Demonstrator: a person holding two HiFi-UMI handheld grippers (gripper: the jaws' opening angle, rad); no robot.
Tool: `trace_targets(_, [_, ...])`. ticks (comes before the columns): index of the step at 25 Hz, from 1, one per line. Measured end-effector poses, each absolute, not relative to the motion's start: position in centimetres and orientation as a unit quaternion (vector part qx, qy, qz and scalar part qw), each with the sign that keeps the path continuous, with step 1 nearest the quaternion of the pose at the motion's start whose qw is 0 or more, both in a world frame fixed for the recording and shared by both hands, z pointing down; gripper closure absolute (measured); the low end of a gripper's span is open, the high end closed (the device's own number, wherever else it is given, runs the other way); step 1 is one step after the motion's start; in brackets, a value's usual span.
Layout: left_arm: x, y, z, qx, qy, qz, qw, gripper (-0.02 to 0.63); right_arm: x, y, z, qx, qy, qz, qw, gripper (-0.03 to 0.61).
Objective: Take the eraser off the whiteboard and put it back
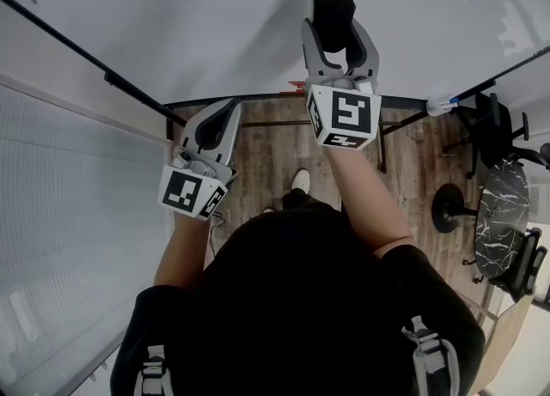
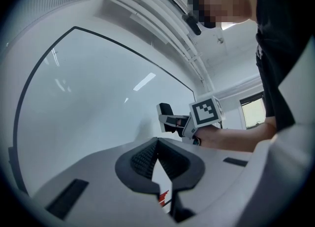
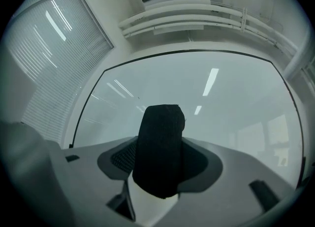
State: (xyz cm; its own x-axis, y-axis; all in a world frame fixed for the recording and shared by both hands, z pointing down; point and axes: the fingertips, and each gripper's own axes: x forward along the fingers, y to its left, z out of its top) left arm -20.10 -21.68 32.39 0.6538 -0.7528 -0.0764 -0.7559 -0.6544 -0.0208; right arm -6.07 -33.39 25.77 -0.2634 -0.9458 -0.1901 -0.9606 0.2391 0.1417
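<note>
My right tongs [image 1: 339,38] are clamped on the eraser [image 1: 333,15], one jaw on each side of it. In the right gripper view the eraser [image 3: 160,149] stands upright between the jaws, its dark ribbed felt filling the gap and rising past the tips. It is held up close in front of the whiteboard [image 1: 198,16]; I cannot tell whether it touches the surface. From the left gripper view I see the eraser [image 2: 166,111] sticking out of the right tongs [image 2: 170,120] towards the whiteboard [image 2: 98,98], with a soft shadow on the board just beside it.

My left tongs [image 1: 221,121] are lower and to the left of the right ones, well apart from the eraser. Their jaws are closed tip to tip with nothing between them, pointing at the lower part of the board.

The board is bare white with a thin dark frame. Blinds [image 1: 69,257] run along the wall on my left, and the wood floor [image 1: 266,154] shows below the board's lower edge.
</note>
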Motion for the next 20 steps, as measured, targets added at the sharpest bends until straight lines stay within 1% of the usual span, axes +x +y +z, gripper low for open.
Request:
trace_targets(10, [-20.3, -17.8, 32.9, -0.918, 0.393, 0.038, 0.021, 0.614, -7.0, -25.7, 27.5, -0.578, 0.81, 0.098, 0.008, 0.333])
trace_targets(20, [-17.8, -14.4, 34.2, -0.935, 0.351, 0.04, 0.01, 0.614, -6.2, -17.9, 31.4, -0.543, 0.835, 0.087, -0.032, 0.331])
